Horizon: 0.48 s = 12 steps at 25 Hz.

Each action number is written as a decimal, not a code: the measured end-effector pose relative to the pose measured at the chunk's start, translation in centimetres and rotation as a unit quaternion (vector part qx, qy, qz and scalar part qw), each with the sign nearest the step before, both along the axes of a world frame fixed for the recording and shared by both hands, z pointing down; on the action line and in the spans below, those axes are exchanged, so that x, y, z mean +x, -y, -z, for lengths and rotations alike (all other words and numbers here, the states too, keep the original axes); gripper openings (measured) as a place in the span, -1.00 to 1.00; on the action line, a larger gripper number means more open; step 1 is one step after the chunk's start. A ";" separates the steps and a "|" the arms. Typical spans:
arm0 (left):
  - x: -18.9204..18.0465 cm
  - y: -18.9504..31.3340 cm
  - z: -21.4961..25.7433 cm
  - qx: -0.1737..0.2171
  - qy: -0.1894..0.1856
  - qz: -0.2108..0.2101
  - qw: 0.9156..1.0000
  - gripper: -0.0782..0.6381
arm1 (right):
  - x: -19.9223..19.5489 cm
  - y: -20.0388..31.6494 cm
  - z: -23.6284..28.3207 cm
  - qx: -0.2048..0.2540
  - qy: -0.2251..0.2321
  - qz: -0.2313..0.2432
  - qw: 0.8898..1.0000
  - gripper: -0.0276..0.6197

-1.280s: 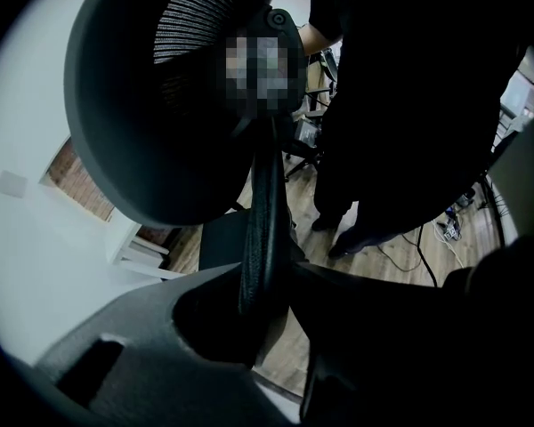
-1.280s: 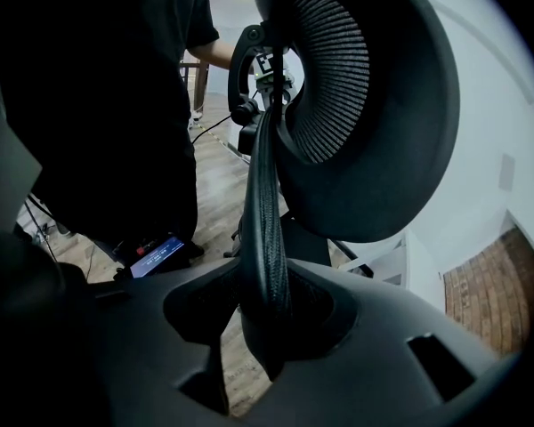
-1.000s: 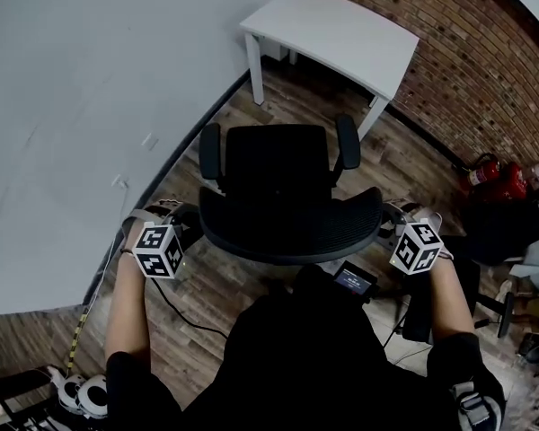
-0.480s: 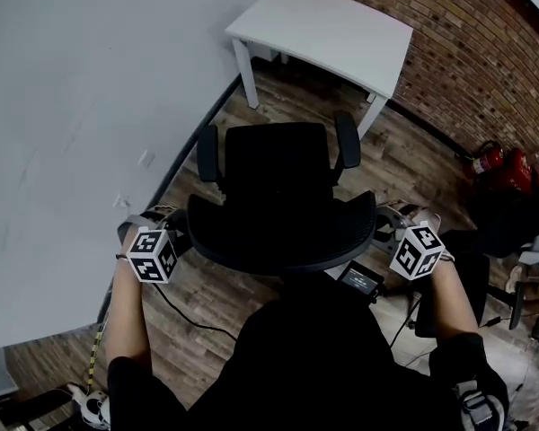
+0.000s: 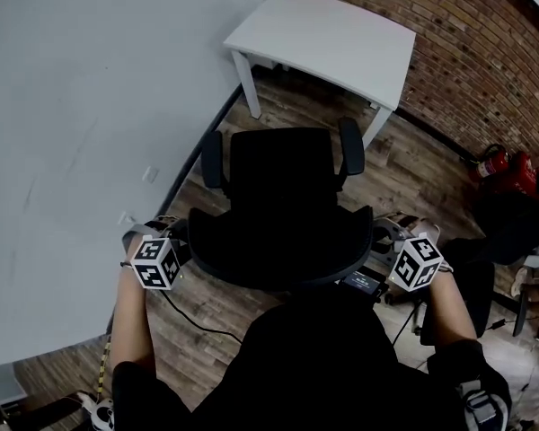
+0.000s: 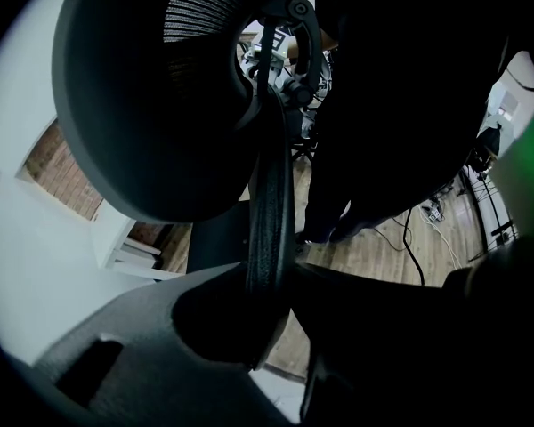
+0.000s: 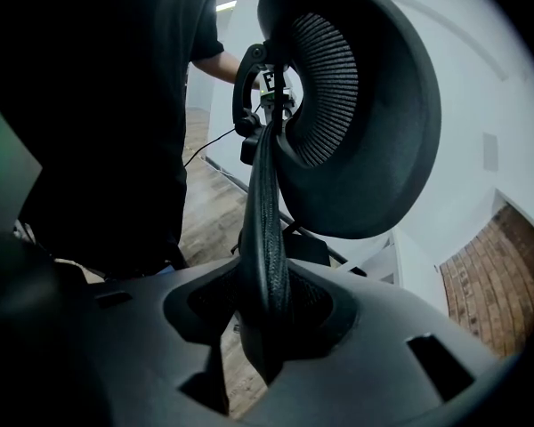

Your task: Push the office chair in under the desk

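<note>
Grey wall (image 5: 72, 106) fills the left of the head view, with brown wood-plank floor (image 5: 413, 169) below it and a red-brick wall (image 5: 467, 34) closing the far right corner.

At the left, the left tool (image 5: 181, 238) is clamped at a middling width on the curved mesh backrest (image 5: 278, 250) of the black mesh office chair (image 5: 283, 187). Its own view shows the thin rim of that backrest running straight down between the two jaws, both pressed to it. A thin dark cable (image 5: 193, 320) trails on the floor just behind that hand.

The chair stands in the middle, seat and both armrests facing away from the person. Compared with a second ago it has rolled forward: the gap of bare floor between the seat's front and the white rectangular worktop (image 5: 332, 39) has narrowed, and both hands have travelled along with the backrest.

On the right, the right tool (image 5: 384, 238) grips the opposite rim of the backrest the same way, with the woven edge pinched between its jaws.

The worktop stands beyond the chair, up and to the right, and the seat is still clear of its front edge. I judge the push under way but well short of done; the chair probably also needs steering slightly rightward to line up between the legs.
</note>
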State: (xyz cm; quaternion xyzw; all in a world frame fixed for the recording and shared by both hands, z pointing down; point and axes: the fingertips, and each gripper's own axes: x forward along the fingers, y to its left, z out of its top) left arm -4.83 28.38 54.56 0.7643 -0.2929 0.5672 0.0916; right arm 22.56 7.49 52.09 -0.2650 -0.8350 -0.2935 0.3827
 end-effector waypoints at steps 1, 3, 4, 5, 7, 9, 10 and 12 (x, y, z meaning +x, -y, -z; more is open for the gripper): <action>-0.4 0.4 0.0 0.001 0.001 0.003 1.000 -0.39 | -0.4 0.4 0.0 0.000 0.000 0.000 1.000 -0.52; -1.3 1.2 -0.1 0.003 0.006 0.007 1.000 -0.39 | -1.2 1.2 0.0 0.001 -0.002 0.000 1.000 -0.52; -1.6 1.6 -0.4 0.003 0.009 0.009 1.000 -0.39 | -1.6 1.6 -0.2 0.003 -0.004 0.000 1.000 -0.52; -2.0 1.8 -0.7 0.003 0.011 0.010 1.000 -0.39 | -2.0 1.8 -0.5 0.005 -0.005 0.000 1.000 -0.53; -2.9 2.4 -1.3 0.001 0.015 0.011 1.000 -0.39 | -2.9 2.3 -0.9 0.007 -0.001 0.000 1.000 -0.53; -4.1 3.1 -1.3 -0.005 0.018 0.010 1.000 -0.39 | -3.8 2.9 -1.0 0.006 0.002 -0.001 1.000 -0.53; -4.7 3.5 -1.3 -0.009 0.020 0.009 1.000 -0.39 | -4.4 3.2 -0.9 0.006 0.004 -0.002 1.000 -0.54; -5.9 4.1 -1.3 -0.016 0.024 0.008 1.000 -0.39 | -5.4 3.7 -0.9 0.005 0.008 -0.004 1.000 -0.53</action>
